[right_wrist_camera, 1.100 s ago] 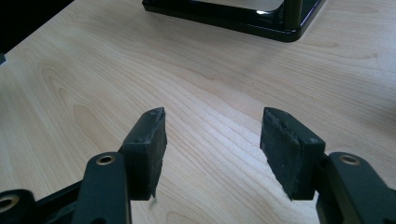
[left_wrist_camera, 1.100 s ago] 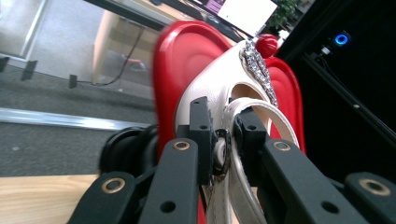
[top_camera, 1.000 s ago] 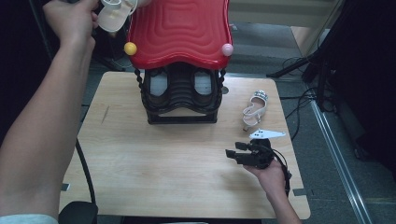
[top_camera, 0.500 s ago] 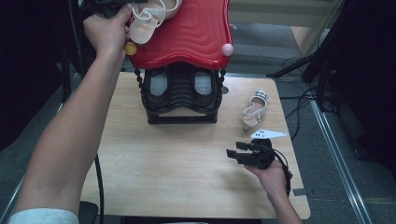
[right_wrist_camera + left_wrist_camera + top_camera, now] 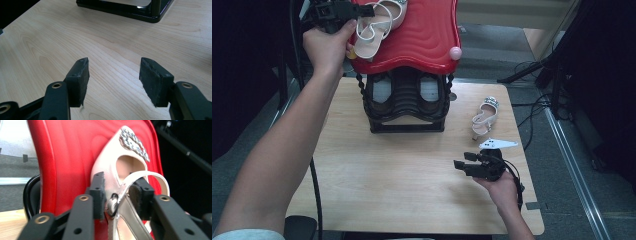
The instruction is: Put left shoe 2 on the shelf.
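my left hand-held gripper clamps sandal strap, on red top | my right hand-held gripper wide, empty, low over surface | second sandal on surface

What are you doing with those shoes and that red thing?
A person is placing a cream sandal on the red top of a black shoe rack. The left gripper is clamped on its strap. The other sandal lies on the wooden table. The right gripper is open over the table, holding nothing.
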`<control>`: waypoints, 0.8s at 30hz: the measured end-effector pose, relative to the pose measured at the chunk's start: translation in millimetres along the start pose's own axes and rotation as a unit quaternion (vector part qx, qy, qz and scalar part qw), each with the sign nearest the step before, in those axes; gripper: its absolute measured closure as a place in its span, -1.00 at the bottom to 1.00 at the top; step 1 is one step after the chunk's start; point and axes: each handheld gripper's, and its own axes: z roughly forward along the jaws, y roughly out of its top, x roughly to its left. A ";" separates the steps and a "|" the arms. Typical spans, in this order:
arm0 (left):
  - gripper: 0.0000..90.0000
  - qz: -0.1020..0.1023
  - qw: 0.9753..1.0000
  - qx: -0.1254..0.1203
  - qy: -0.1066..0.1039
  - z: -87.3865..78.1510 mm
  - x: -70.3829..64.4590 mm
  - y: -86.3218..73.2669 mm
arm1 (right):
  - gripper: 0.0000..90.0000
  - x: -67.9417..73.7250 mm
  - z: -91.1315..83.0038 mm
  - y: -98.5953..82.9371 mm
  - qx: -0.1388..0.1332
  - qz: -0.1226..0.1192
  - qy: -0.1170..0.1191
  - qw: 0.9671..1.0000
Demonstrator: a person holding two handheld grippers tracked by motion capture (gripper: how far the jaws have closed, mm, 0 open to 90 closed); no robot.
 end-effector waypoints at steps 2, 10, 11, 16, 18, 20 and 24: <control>0.31 0.002 1.000 0.000 -0.009 -3.0 -1.9 0.1 | -0.06 -0.4 -0.1 -0.1 0.002 0.002 -0.001 1.000; 0.22 0.020 1.000 0.011 -0.019 -15.9 -5.1 -0.3 | -0.06 -0.3 -0.2 -0.1 0.001 0.001 -0.001 1.000; 0.22 0.019 1.000 0.011 -0.021 -17.9 -4.0 0.2 | -0.06 -0.4 -0.2 -0.1 0.001 0.000 -0.001 1.000; 0.19 0.017 0.999 0.010 -0.029 -30.9 0.8 1.3 | -0.06 -0.7 -0.9 -0.1 0.000 0.002 -0.001 1.000; 0.18 0.019 0.999 0.010 -0.026 -35.6 3.2 1.8 | -0.06 -0.9 -0.9 -0.1 0.001 0.003 -0.001 1.000; 0.18 0.026 0.999 0.016 -0.019 -39.8 5.6 1.3 | -0.06 -1.1 -0.7 -0.1 0.002 0.004 -0.002 1.000; 0.17 0.020 1.000 0.014 -0.011 -46.7 18.6 -3.3 | -0.06 -1.0 -0.9 0.0 0.001 0.003 -0.002 1.000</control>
